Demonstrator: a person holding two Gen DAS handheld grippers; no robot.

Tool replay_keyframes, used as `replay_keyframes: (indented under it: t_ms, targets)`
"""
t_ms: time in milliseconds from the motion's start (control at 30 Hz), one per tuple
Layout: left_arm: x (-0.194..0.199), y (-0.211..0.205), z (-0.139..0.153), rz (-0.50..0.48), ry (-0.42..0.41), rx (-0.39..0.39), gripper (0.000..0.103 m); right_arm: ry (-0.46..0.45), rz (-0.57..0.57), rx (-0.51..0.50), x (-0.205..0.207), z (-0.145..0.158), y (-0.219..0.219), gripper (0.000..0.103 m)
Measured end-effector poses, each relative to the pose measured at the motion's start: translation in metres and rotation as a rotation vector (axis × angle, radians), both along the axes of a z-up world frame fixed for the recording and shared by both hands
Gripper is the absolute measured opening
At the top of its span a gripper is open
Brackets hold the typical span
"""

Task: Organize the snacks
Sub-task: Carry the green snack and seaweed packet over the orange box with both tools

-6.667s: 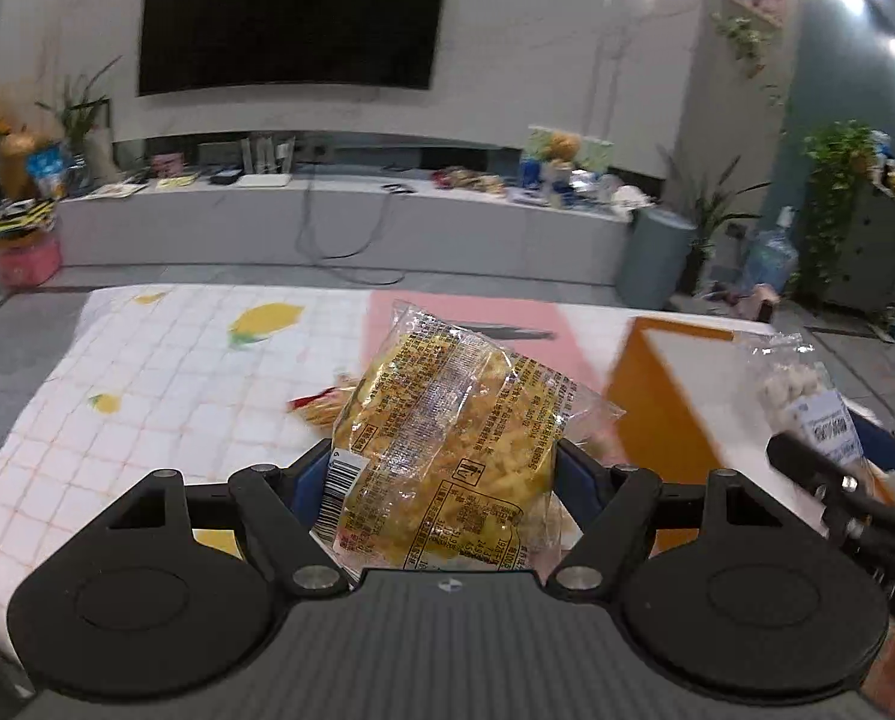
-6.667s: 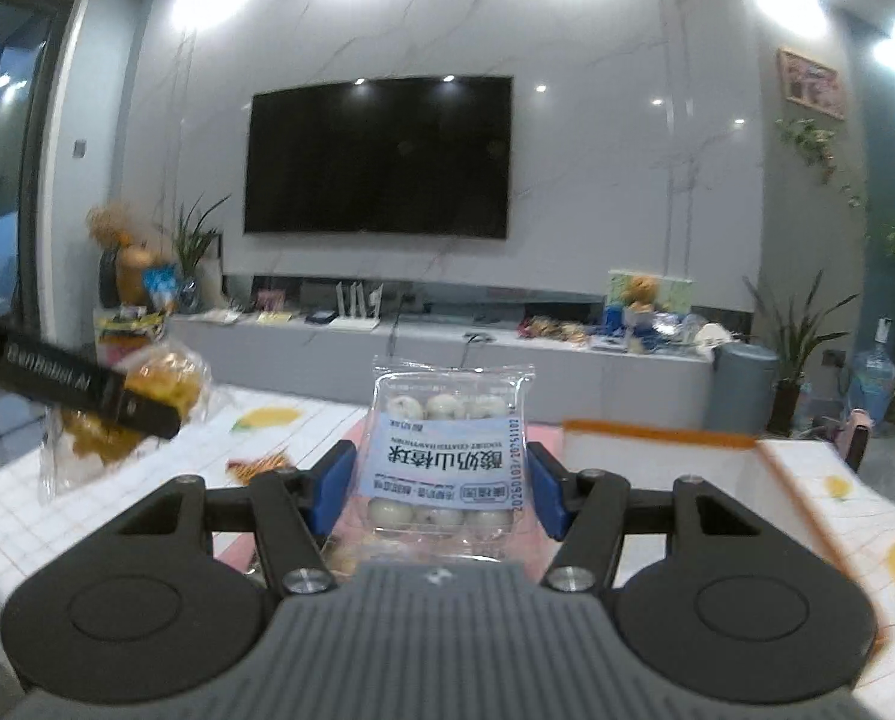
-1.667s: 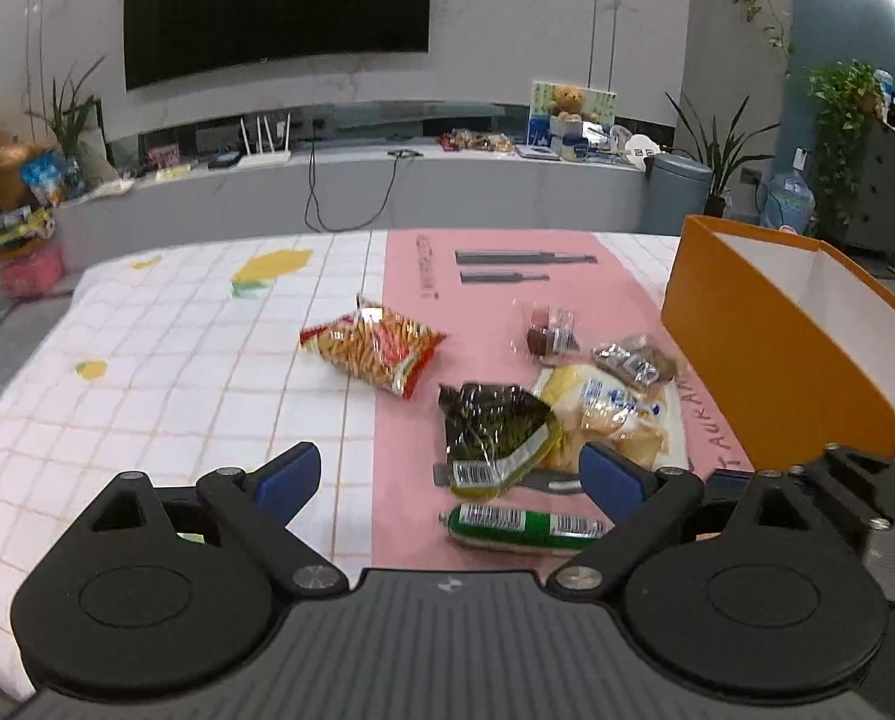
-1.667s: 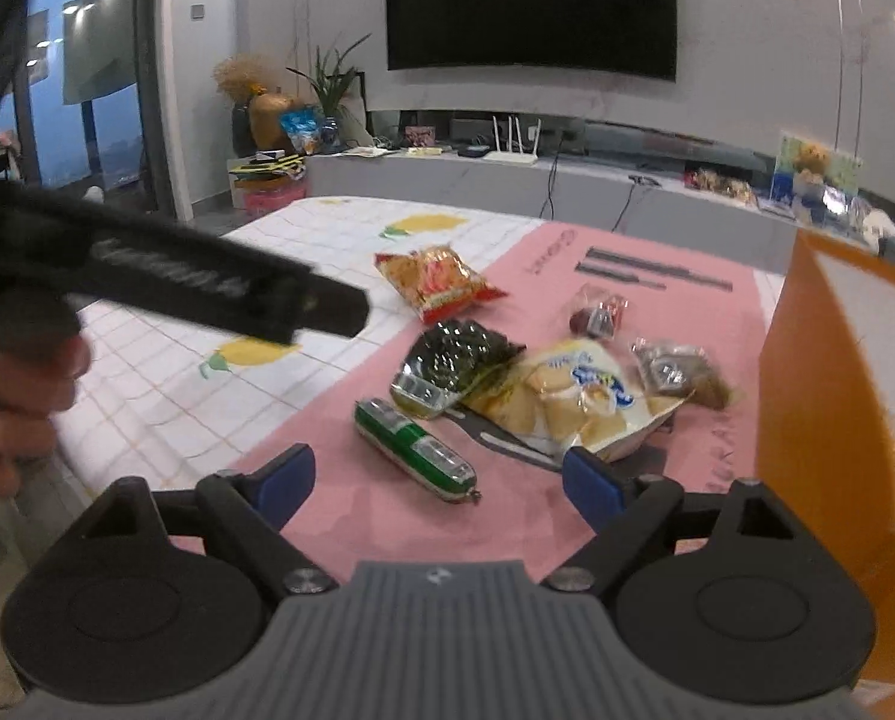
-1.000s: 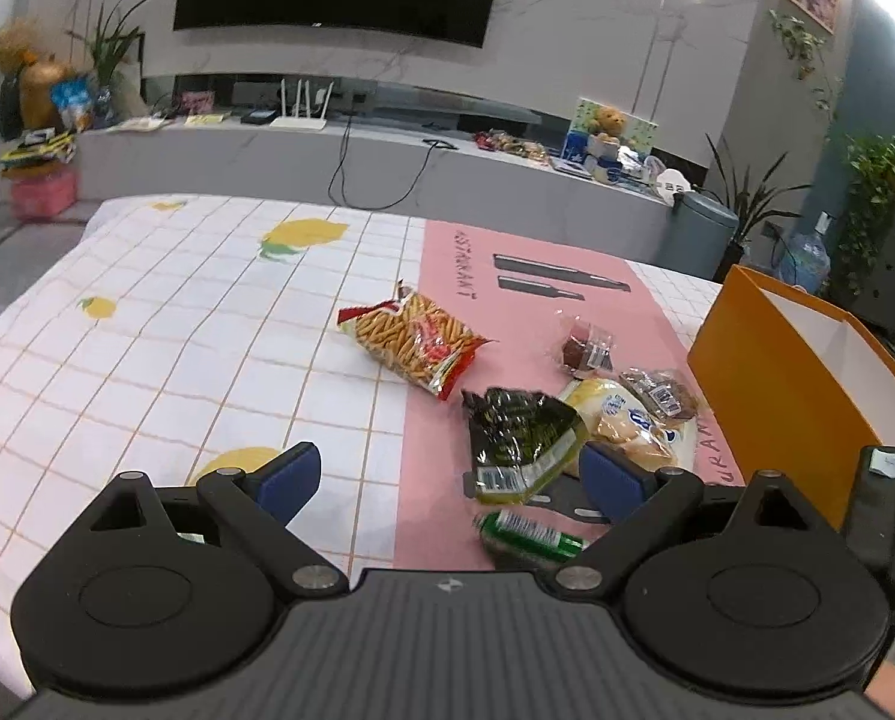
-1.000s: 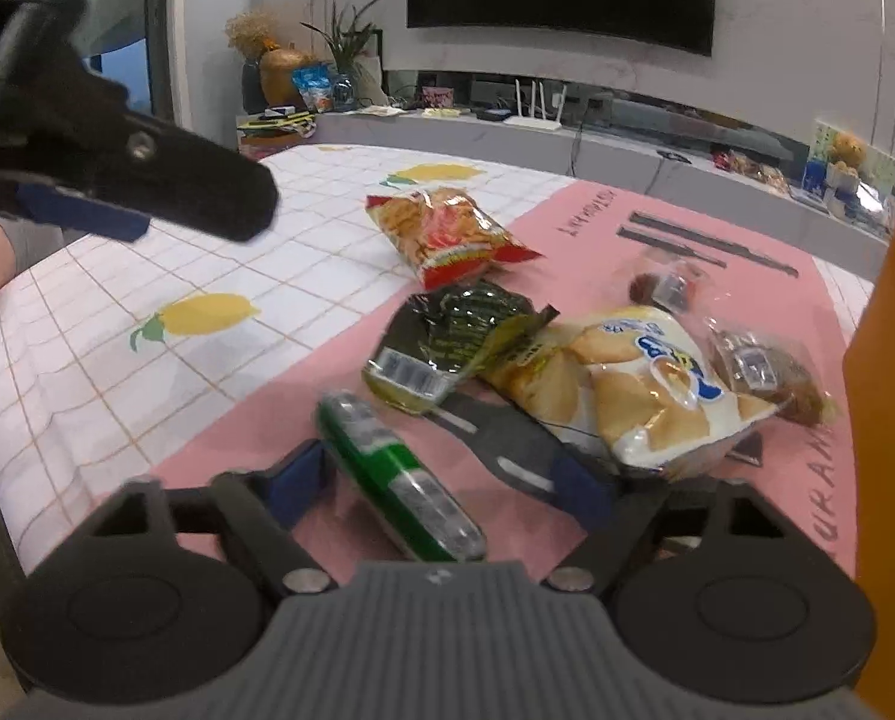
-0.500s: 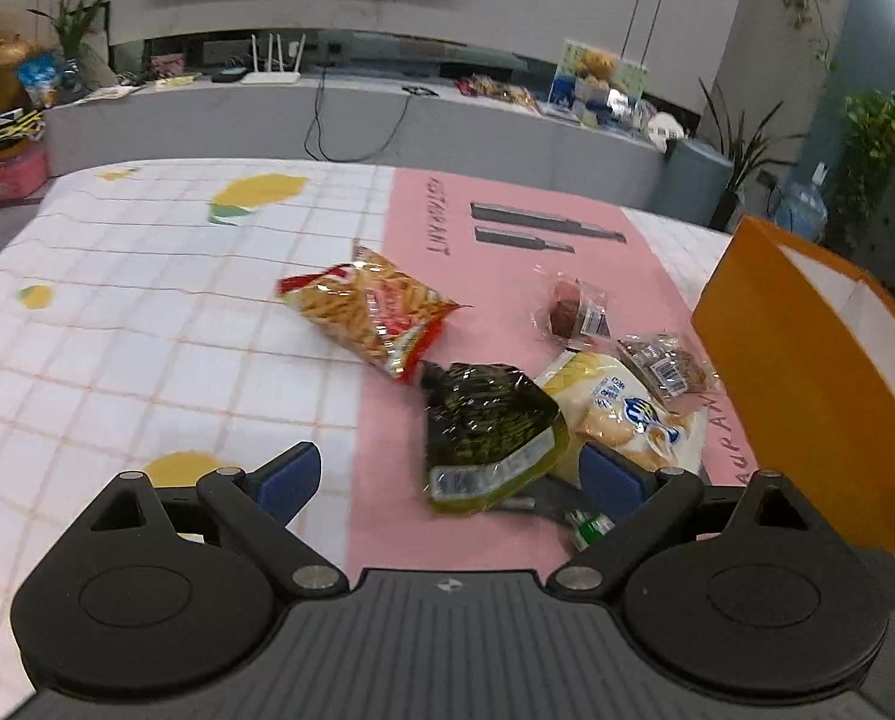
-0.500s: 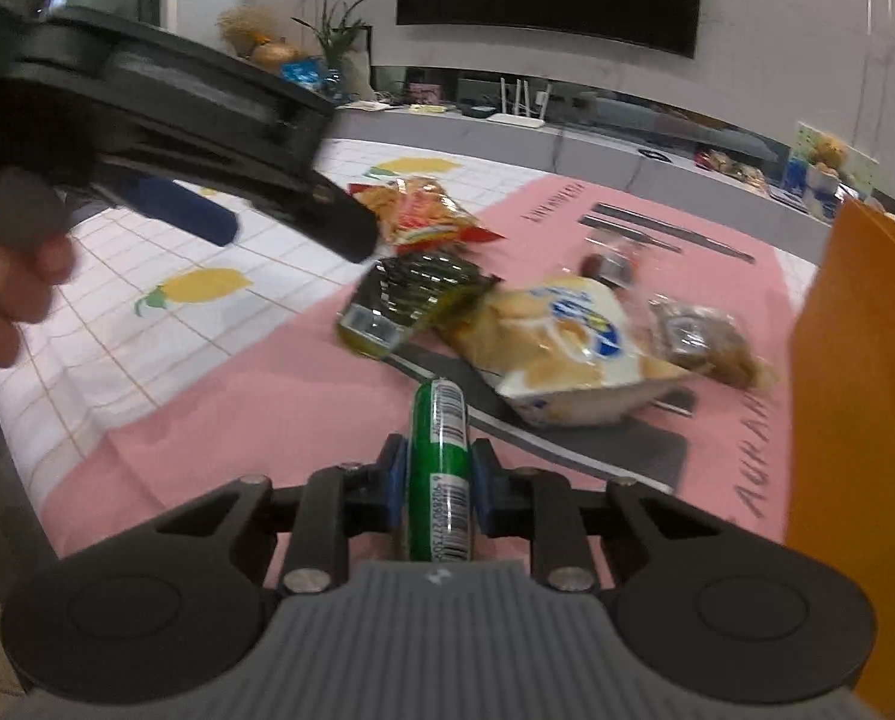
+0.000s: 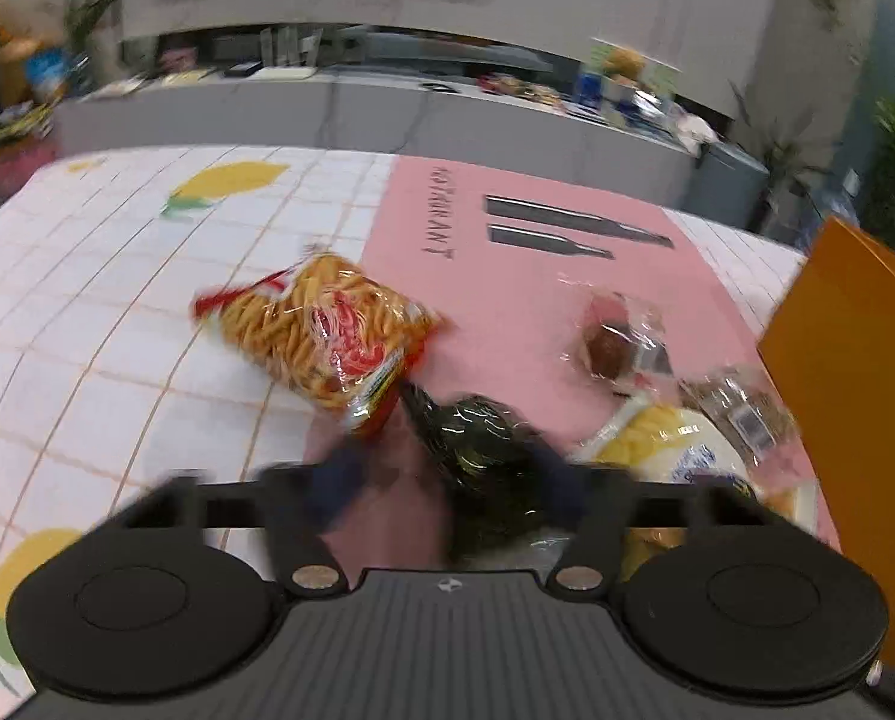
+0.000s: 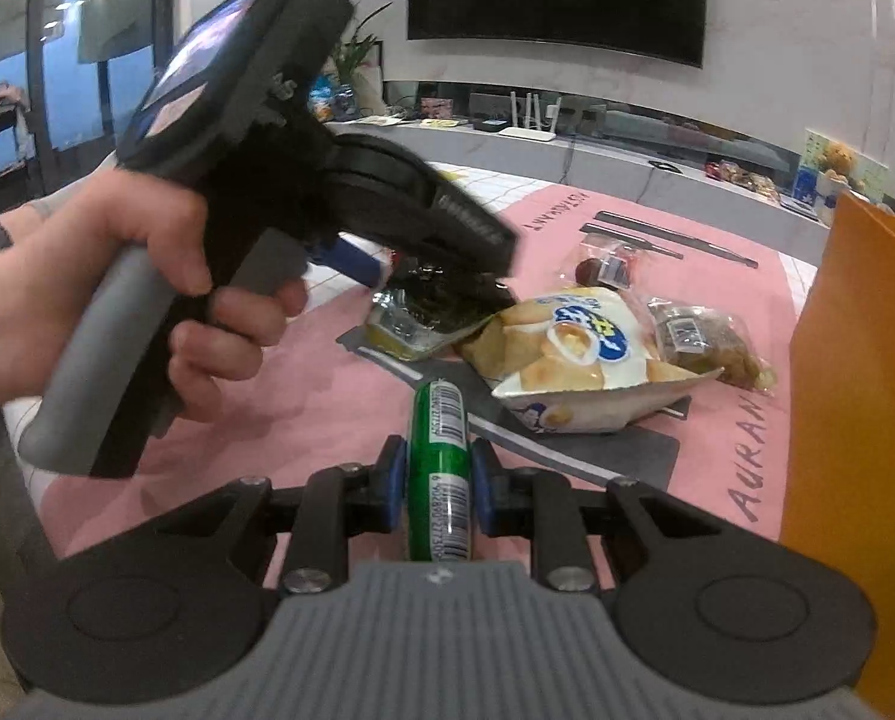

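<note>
Snacks lie scattered on your pink mat (image 9: 525, 300), left of the orange box (image 10: 861, 396), whose inside is cut off from view. Your right gripper (image 10: 432, 483) pinches the green tube (image 10: 438, 462). Your left gripper (image 9: 447, 474) is closing around the dark green packet (image 9: 483, 456); motion blur hides whether its pads touch. The cracker bag (image 10: 573, 354) sits just right of that packet.

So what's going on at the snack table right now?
A person is working two tools at once. The right hand-held gripper is shut on a green cylindrical snack tube. The left hand-held gripper is closing around a dark crinkly foil packet on the pink mat. Other snack bags lie loose beside the orange box.
</note>
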State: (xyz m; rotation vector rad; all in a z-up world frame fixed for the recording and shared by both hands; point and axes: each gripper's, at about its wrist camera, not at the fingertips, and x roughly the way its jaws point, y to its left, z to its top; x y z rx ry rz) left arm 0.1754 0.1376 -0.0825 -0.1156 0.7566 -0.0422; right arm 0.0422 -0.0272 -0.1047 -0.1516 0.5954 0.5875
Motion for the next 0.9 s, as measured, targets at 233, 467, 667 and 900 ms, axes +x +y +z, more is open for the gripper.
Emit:
replay_keyframes:
  t_ms: [233,467,667,900]
  targets:
    - [-0.009,0.006,0.008,0.012,0.044,-0.011,0.039,0.025,-0.179,0.040,0.017,0.002,0.006,0.021]
    - [-0.020,0.024,0.025,0.073,0.026,-0.054,0.038,-0.044,-0.099,0.167,0.002,0.021,0.003,0.021]
    - [-0.023,0.035,0.045,0.107,-0.018,-0.163,0.037,-0.101,-0.238,0.142,0.027,0.041,0.007,0.021]
    - [-0.021,0.028,0.051,0.087,-0.044,-0.180,0.037,0.031,-0.326,0.088,0.070,0.020,0.013,0.021]
